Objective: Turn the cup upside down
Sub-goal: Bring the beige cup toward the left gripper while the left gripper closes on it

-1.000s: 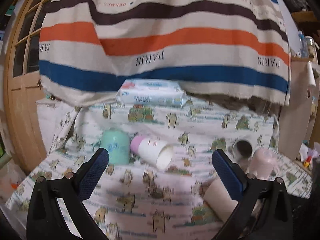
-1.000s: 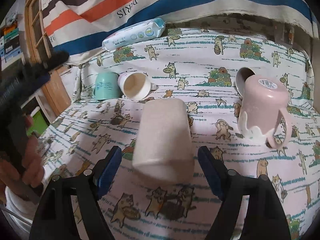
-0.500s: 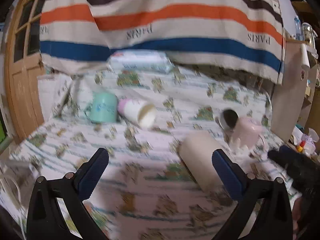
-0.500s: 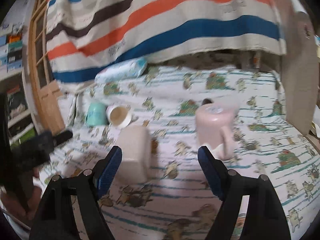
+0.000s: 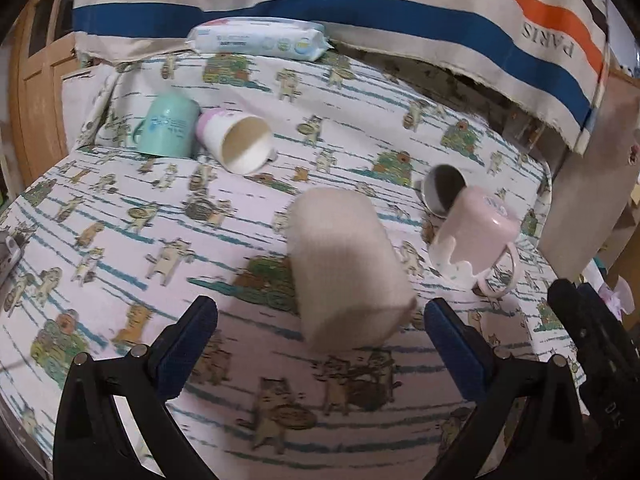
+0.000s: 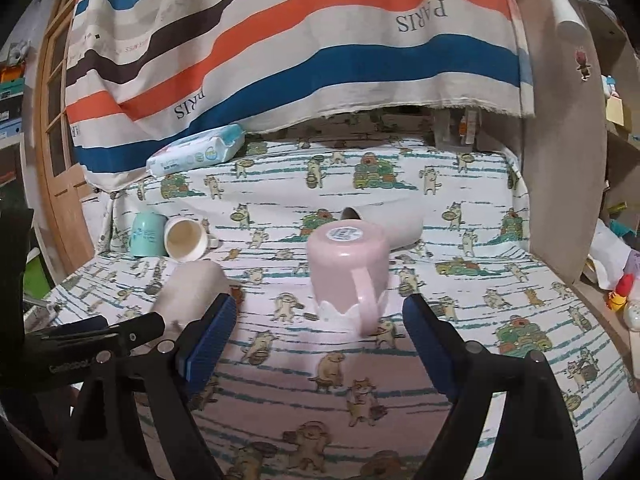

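Note:
A beige cup [image 5: 344,264] lies on its side on the cat-print cloth, just ahead of my open, empty left gripper [image 5: 320,332]; it also shows in the right wrist view [image 6: 188,292]. A pink handled mug [image 6: 348,272] stands upside down ahead of my open, empty right gripper [image 6: 316,328], and shows in the left wrist view [image 5: 476,240]. A grey-white cup [image 5: 444,196] lies on its side behind the mug. A mint mug [image 5: 168,124] stands upside down at the far left beside a white cup with a pink base [image 5: 240,144] on its side.
A pack of wet wipes [image 5: 256,38] lies at the back under a striped hanging cloth [image 6: 280,40]. A wooden door [image 6: 52,120] stands left, a board [image 6: 560,160] right. The right gripper's black body [image 5: 592,332] sits at the table's right edge.
My left gripper has swung right and closer to the beige cup. My right gripper has shifted right and now faces the pink mug, with the beige cup at its left.

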A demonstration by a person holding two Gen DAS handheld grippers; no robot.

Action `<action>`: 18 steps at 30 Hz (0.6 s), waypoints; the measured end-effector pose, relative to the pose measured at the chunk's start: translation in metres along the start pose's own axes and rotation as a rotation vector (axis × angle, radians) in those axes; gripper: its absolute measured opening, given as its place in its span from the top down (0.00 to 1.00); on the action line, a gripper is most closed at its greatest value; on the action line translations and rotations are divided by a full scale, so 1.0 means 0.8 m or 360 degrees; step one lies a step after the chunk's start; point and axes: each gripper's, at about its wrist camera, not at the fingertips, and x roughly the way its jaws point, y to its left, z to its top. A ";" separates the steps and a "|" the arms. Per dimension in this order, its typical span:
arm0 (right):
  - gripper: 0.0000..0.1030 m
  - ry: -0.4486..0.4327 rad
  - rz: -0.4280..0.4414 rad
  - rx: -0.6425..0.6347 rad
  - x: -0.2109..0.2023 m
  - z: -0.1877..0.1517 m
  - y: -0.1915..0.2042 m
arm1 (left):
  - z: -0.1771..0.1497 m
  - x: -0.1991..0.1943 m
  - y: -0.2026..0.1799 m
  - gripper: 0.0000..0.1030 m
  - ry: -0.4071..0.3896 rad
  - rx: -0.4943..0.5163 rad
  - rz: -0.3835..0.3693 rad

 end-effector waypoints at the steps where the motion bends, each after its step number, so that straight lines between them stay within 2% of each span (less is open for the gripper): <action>1: 0.16 0.0003 0.0032 0.0016 0.001 0.000 -0.004 | -0.001 0.003 -0.006 0.01 0.0005 0.0019 0.0004; 3: 0.16 0.0013 0.0078 0.0041 0.003 -0.001 -0.009 | -0.004 0.010 -0.017 0.01 0.0018 0.0054 0.0022; 6: 0.16 0.0000 0.0061 0.0031 0.007 -0.001 -0.013 | -0.006 0.021 -0.028 0.01 0.0042 0.0061 0.0040; 15: 0.16 0.0037 0.0098 0.0069 0.014 -0.007 -0.030 | 0.003 0.049 -0.024 0.01 0.0114 -0.0054 0.0149; 16: 0.16 0.0036 0.0110 0.0087 0.013 -0.008 -0.033 | 0.003 0.050 -0.024 0.02 0.0120 -0.0048 0.0148; 18: 0.16 0.0033 0.0105 0.0095 0.013 -0.008 -0.036 | 0.001 0.049 -0.028 0.17 0.0124 -0.0012 0.0149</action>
